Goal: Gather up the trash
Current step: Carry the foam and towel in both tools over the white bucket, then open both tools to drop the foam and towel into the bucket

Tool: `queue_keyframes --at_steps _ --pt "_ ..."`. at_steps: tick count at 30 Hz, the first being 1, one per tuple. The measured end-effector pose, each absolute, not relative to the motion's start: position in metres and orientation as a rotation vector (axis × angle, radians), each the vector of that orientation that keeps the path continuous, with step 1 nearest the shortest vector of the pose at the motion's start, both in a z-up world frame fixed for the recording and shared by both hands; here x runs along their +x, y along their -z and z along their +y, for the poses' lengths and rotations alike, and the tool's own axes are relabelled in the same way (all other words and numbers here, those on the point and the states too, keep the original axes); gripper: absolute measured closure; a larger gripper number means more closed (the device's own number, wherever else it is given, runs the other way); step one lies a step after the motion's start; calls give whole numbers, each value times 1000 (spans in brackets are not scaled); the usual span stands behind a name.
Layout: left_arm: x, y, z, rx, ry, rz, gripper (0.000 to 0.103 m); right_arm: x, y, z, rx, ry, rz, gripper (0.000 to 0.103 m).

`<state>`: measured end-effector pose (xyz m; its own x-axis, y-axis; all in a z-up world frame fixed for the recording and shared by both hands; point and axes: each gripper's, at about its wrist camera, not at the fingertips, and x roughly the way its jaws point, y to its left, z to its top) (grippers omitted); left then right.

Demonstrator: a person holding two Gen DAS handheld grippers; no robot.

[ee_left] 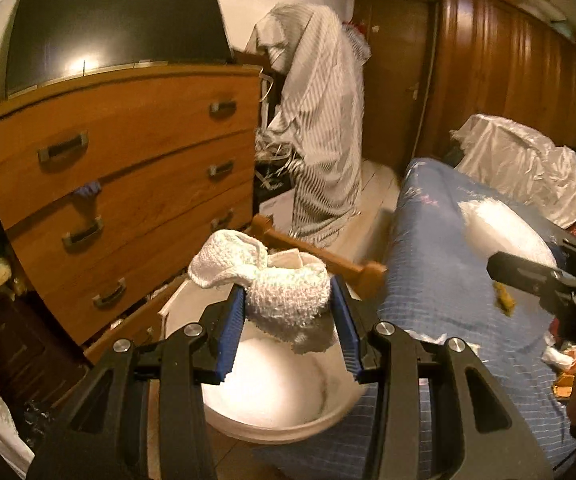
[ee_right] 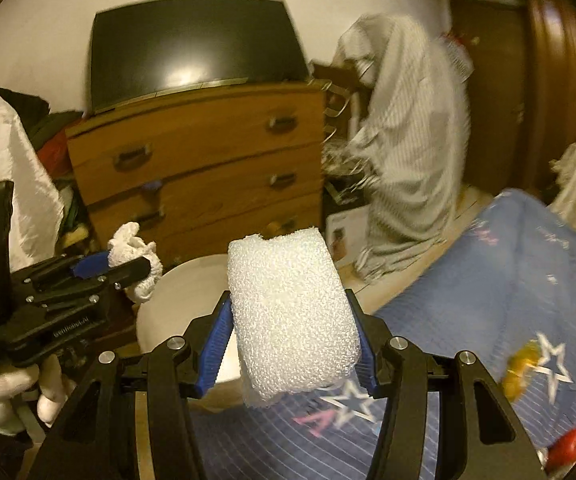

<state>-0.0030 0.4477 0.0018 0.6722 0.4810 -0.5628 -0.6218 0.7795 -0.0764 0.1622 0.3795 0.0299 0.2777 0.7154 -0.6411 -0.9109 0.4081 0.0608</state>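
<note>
- Left wrist view, low middle: the left gripper (ee_left: 288, 308) pinches a crumpled white foam sheet (ee_left: 283, 284) above a round white bin (ee_left: 279, 424).
- Right wrist view, low middle: the right gripper (ee_right: 292, 336) squeezes a thick white foam block (ee_right: 292, 320); only here, lower left, a white-gloved hand (ee_right: 3, 396) shows.

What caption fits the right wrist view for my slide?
Right gripper clamps a white foam block above the white bin beside the blue bedspread.

Left gripper (ee_left: 288, 300) bottom centre of left wrist view, blue pads clamped on something, angled downward. Right gripper (ee_right: 292, 316) bottom centre of its view, likewise clamped. White-gloved hand (ee_right: 3, 396) lower left carries the left one.
</note>
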Motion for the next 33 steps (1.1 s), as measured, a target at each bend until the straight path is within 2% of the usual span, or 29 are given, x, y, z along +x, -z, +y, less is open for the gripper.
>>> queue_keyframes --at_steps 13,21,33 --pt "14 53 521 -363 -620 687 62 184 56 486 -487 -1188 921 48" --pt "15 76 545 -395 -625 724 62 190 85 507 -496 -1196 956 48" --pt "18 79 547 -398 -622 725 60 195 95 504 -493 -1205 960 47"
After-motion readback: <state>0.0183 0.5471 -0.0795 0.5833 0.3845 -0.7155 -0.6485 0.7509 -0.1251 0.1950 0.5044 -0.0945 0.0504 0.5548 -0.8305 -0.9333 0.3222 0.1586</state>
